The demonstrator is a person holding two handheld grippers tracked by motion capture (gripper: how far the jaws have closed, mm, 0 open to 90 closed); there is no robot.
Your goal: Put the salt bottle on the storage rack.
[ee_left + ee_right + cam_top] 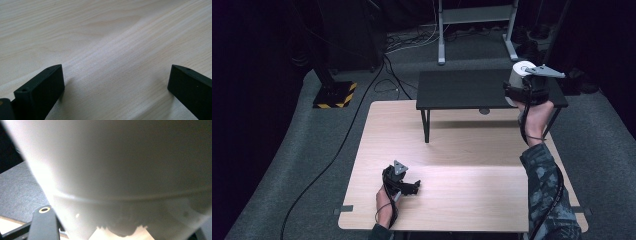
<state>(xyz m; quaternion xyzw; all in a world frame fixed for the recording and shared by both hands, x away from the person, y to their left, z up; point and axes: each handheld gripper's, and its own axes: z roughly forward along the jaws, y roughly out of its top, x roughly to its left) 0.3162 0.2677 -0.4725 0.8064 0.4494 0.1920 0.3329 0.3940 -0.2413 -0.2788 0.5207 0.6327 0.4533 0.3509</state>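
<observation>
The right gripper (526, 89) pinches a white cup (521, 70) at the right end of the black shelf (462, 89) — whether the cup's base rests there or hangs just above is unclear. Keep it upright and move slowly, I'd judge. The left gripper (115, 85), jaws spread and empty, rests low over the wooden table (452, 165).

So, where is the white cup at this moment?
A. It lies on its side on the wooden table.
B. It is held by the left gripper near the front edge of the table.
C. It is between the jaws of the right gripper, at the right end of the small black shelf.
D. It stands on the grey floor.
C: the high view shows the white cup at the right gripper, over the right end of the black shelf.
</observation>
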